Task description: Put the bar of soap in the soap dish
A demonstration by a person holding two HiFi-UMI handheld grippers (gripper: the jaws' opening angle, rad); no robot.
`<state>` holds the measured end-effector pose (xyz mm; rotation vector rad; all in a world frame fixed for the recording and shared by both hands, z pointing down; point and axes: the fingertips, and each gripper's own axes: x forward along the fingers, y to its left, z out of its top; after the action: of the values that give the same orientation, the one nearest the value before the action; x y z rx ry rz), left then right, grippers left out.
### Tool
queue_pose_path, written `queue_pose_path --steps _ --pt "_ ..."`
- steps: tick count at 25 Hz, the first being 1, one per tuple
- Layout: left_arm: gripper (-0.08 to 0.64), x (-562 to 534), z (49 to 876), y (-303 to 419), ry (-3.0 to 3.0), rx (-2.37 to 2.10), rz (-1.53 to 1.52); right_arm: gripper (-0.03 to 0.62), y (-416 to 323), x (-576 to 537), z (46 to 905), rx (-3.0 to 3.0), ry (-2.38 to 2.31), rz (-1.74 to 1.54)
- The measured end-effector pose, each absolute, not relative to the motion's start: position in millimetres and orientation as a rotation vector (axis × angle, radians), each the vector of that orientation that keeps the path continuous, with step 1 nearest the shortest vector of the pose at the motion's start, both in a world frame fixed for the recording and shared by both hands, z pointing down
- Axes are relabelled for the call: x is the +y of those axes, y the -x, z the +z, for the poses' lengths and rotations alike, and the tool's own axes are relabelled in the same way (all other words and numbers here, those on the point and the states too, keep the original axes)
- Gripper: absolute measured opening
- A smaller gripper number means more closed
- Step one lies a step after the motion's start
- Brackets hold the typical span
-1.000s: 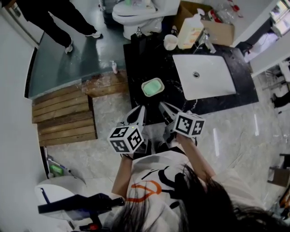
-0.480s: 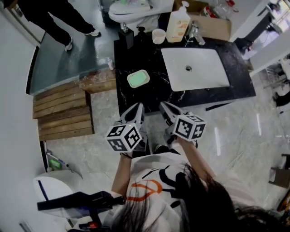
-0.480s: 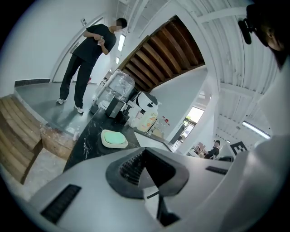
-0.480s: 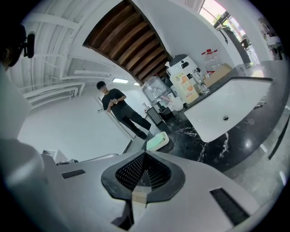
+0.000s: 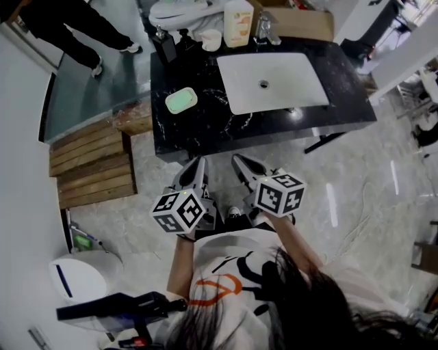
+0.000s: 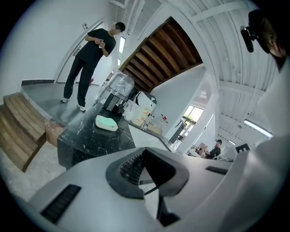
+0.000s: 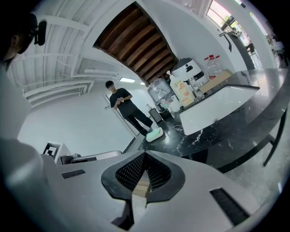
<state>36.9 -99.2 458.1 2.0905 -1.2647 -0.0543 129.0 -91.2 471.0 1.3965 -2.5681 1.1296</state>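
Note:
A white soap dish point(image 5: 181, 100) with a pale green bar of soap point(image 5: 179, 102) in it sits at the left of the black marble counter point(image 5: 205, 133). Both grippers hang over the floor in front of the counter, well short of the dish. My left gripper point(image 5: 198, 164) is shut with nothing in it, and my right gripper point(image 5: 239, 161) is shut and empty too. The left gripper view has the dish point(image 6: 106, 123) far beyond the closed jaws of the left gripper point(image 6: 144, 151). In the right gripper view the dish point(image 7: 154, 133) lies far ahead of the right gripper point(image 7: 145, 155).
A white sink point(image 5: 274, 81) fills the counter's right half, with a faucet point(image 5: 265, 26), a large soap bottle point(image 5: 238, 14), a cup point(image 5: 211, 39) and a dark dispenser point(image 5: 164, 46) along the back. Wooden steps point(image 5: 89, 167) lie left. A person point(image 5: 75, 27) stands at the far left.
Both grippers have drawn back from the counter's front edge and now hang over the floor. The counter and dish sit farther away in the view. The jaws stay shut.

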Motion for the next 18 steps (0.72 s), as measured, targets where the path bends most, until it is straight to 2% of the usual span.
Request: queue_pose_path --steps 7,18 --pt "0.002 -71.8 458.5 -55.3 -2.106 -1.262 -0.03 0.009 -140.1 -65.9 471.8 -2.594 -1.366 1.119" --pt "0.002 -57.2 442.8 -40.5 -2.159 -1.265 -0.026 0.009 -117.4 -53.6 454.0 -2.648 -1.344 1.079"
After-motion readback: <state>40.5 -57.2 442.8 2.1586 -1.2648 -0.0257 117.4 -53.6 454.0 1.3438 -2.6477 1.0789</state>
